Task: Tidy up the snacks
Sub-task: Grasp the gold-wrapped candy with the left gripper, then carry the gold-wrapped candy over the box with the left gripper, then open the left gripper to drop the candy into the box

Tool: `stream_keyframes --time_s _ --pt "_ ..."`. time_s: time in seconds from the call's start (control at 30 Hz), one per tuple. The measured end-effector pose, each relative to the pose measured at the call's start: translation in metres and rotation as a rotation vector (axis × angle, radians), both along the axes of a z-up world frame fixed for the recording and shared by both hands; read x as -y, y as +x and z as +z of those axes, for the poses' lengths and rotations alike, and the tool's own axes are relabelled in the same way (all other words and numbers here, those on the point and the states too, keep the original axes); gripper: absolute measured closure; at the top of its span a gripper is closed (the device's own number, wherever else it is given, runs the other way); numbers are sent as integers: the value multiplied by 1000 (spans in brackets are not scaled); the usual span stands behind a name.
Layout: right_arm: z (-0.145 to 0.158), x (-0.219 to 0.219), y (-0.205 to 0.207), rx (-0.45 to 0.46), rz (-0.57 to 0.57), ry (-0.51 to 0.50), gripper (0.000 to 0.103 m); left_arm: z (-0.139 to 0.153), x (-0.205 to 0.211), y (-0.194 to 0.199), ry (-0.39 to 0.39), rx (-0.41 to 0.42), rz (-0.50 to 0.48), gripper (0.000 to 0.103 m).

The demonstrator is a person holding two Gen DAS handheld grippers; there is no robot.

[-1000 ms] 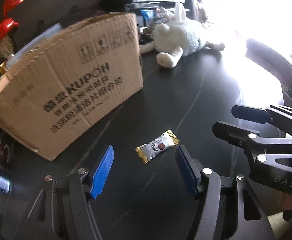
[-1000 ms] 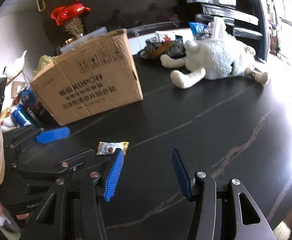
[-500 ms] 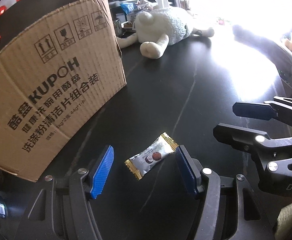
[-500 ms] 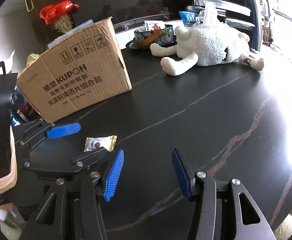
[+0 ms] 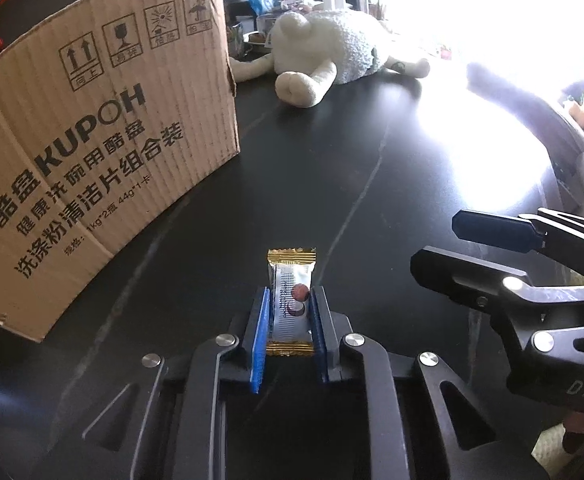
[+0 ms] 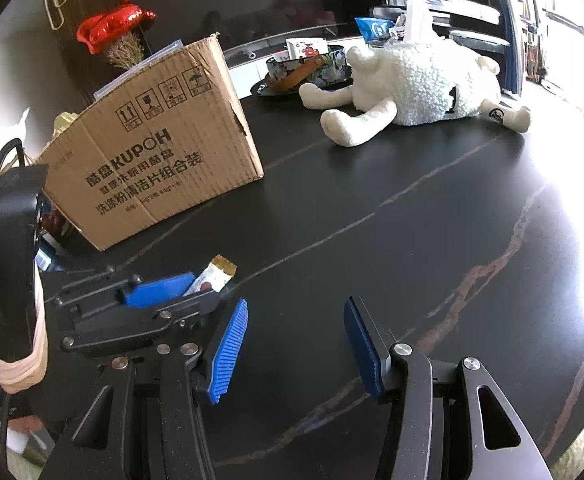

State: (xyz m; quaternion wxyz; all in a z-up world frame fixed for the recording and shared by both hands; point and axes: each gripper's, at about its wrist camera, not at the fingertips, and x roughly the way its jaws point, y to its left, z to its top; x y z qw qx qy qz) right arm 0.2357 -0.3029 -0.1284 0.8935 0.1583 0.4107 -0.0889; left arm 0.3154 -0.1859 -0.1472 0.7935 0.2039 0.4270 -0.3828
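Left gripper point(image 5: 290, 312) closed on candy point(image 5: 292, 304) since earlier; my right gripper point(image 6: 295, 344) gaped empty; candy's long axis ran forward, box point(image 5: 92, 140) front-left

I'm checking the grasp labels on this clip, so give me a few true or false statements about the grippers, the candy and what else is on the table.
1. The left gripper is shut on the candy. True.
2. The right gripper holds a candy too. False: it is open with nothing between its fingers.
3. The cardboard box stands left of the plush sheep. True.
4. The plush sheep sits inside the box. False: it lies on the black table.
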Motion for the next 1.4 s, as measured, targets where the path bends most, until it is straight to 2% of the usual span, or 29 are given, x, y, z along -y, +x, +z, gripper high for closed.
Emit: stream_keyframes --time_s 0.3,0.53,1.03,1.4 --pt "4 -4 0 10 17 -1 51 8 -13 -5 -44 -32 89 83" --pt "19 -12 -5 41 37 -14 51 32 -32 -13 -94 -17 163 83" --pt "76 -34 -7 125 121 -54 51 109 -69 -24 -211 85 303 83" --pt "129 -44 28 192 179 -110 51 165 -81 9 -246 195 398 83"
